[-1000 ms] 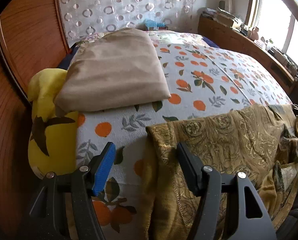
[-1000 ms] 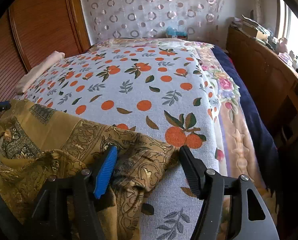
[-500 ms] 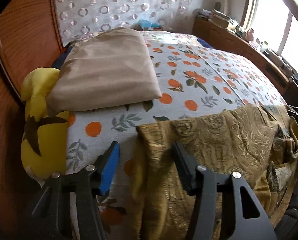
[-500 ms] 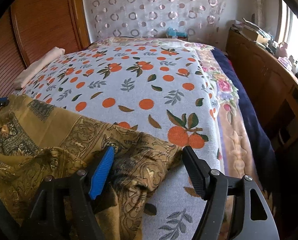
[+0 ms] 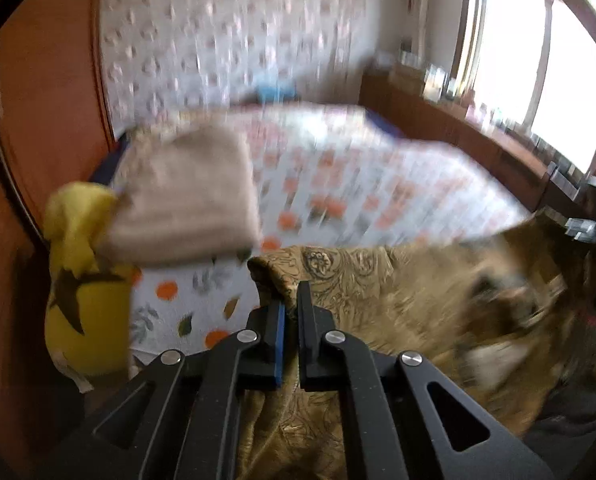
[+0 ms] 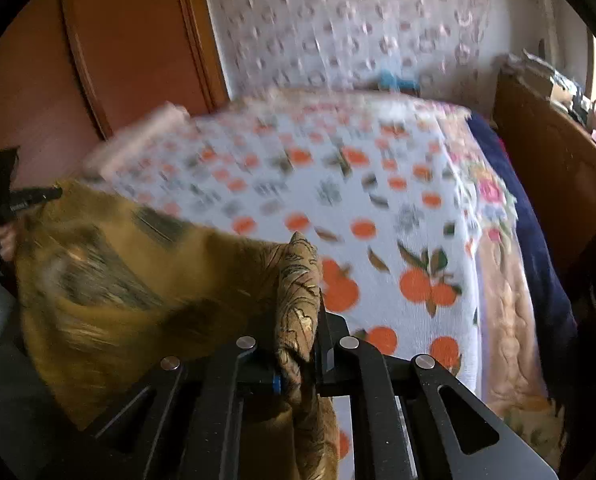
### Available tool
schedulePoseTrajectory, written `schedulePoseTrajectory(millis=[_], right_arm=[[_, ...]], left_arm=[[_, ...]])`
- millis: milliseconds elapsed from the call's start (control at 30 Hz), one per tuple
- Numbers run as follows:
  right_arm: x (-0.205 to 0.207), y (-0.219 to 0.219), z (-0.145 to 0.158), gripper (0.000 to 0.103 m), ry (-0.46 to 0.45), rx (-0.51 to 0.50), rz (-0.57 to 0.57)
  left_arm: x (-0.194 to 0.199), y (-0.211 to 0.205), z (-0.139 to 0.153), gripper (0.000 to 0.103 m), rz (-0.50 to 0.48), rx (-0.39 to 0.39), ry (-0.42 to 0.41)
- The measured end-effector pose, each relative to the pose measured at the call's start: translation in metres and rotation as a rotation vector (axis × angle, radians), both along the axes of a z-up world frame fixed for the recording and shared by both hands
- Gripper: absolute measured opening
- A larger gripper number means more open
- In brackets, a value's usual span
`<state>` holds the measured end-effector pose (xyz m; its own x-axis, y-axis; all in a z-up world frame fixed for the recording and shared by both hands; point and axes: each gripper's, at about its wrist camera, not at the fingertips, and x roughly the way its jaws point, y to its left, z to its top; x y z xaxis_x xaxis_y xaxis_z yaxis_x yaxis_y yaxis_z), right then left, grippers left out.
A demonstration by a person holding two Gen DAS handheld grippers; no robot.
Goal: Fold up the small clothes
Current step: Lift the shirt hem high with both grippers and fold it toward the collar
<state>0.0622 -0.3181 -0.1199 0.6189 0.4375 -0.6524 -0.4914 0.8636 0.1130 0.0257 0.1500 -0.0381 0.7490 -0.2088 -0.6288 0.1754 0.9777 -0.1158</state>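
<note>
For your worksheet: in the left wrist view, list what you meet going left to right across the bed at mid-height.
Yellow plush toy → folded beige cloth → orange-print bedspread → gold patterned garment, pinched in the left gripper.

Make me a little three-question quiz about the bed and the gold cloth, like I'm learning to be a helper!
1. True or false: both tongs are clamped on the gold patterned cloth.
2. What is printed on the white bedspread? A) oranges and leaves B) blue stars C) red stripes
3. In the left tongs' view, what lies folded at the far left of the bed, above the yellow plush toy?

Key
1. True. The left tongs and the right tongs have just closed, each pinching one edge of the cloth.
2. A
3. A folded beige blanket.
</note>
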Motion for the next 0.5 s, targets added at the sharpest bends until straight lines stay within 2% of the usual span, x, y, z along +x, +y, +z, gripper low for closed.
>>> schedulePoseTrajectory(millis=[133, 267, 500], right_arm=[[-0.037, 0.001, 0.055, 0.010, -0.117, 0.058, 0.062], [-0.068, 0.001, 0.126, 0.010, -0.254, 0.107, 0.109], [-0.103, -0.003, 0.237, 0.009, -0.487, 0.080, 0.114]], left_arm=[[-0.039, -0.003, 0.065, 0.005, 0.008, -0.039, -0.170], [-0.067, -0.004, 0.121, 0.005, 0.008, -0.018, -0.290], [-0.092, 0.015, 0.203, 0.005, 0.076, 0.029, -0.477]])
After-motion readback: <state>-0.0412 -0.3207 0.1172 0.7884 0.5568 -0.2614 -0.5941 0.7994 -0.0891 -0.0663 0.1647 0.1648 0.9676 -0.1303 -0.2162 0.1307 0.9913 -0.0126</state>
